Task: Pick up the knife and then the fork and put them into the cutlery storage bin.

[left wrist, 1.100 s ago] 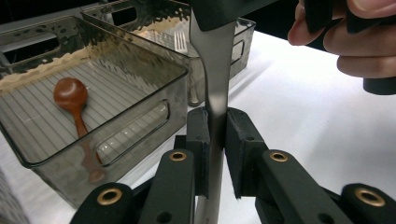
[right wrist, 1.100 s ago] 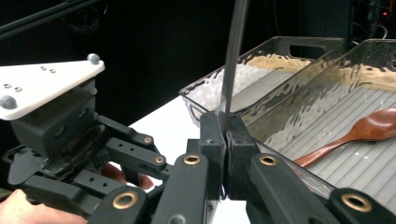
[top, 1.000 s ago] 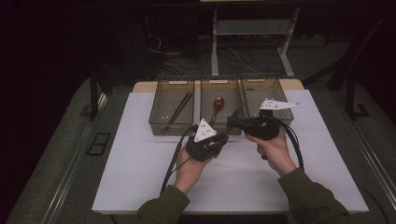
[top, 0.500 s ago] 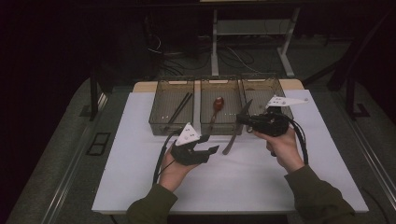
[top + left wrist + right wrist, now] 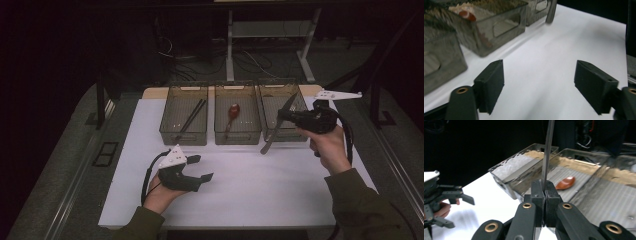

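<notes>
Nearest to the person, the left gripper point(image 5: 199, 176) is hovering low over the white tabletop point(image 5: 250, 195), held in a hand that comes in from the near edge. Its jaws have just been opening and are now standing well apart with nothing between them; the left gripper view is showing only bare white surface between the two black pads point(image 5: 489, 85).

Farther out and to the right, the right gripper point(image 5: 284, 116) is being held up in the air, its jaws pressed tight on a long, thin, dark metal utensil point(image 5: 274, 131), possibly a knife; I cannot tell for sure. The utensil is hanging slantwise, its lower end pointing down at the tabletop just in front of the bins, its upper end reaching over the right-hand bin point(image 5: 283, 100).

Beyond the hands, three clear bins are sitting side by side. The left bin point(image 5: 184, 114) is holding dark chopsticks point(image 5: 190, 119), the middle bin point(image 5: 237, 113) a reddish-brown spoon point(image 5: 233, 111), and the right-hand bin looks empty as far as I can tell.

Judging from this, the sorting step in hand is carrying the utensil to its bin. The next move is likely calling for the right gripper to bring the utensil over the right-hand bin, lower it inside, then release, taking care that the long end clears the bin wall.
</notes>
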A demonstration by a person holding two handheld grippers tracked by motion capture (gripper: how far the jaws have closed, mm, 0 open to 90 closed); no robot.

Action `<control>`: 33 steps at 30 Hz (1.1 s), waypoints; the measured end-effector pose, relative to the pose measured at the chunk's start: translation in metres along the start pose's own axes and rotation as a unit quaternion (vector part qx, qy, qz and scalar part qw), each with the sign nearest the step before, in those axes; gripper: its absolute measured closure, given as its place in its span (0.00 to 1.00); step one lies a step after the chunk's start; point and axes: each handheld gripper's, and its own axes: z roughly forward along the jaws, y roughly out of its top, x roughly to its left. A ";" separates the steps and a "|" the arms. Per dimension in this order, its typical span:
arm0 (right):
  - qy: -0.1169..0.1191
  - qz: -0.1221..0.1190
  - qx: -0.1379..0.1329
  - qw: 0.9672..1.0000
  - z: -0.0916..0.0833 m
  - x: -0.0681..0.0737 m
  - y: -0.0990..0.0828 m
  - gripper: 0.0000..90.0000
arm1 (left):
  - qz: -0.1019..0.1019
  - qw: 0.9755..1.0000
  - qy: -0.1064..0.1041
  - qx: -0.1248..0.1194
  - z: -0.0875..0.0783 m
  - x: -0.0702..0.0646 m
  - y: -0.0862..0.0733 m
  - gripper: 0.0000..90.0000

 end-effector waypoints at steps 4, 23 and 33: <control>-0.017 -0.003 -0.004 1.000 -0.012 -0.007 0.011 0.97 | -0.007 1.000 0.007 -0.002 -0.008 0.003 -0.010 0.17; -0.112 -0.006 -0.017 0.994 -0.036 -0.059 0.054 0.97 | -0.010 0.999 0.031 0.013 -0.019 0.003 -0.026 0.00; -0.152 0.005 0.020 0.988 -0.027 -0.087 0.042 0.97 | -0.008 1.000 0.023 0.011 -0.018 0.001 -0.026 0.00</control>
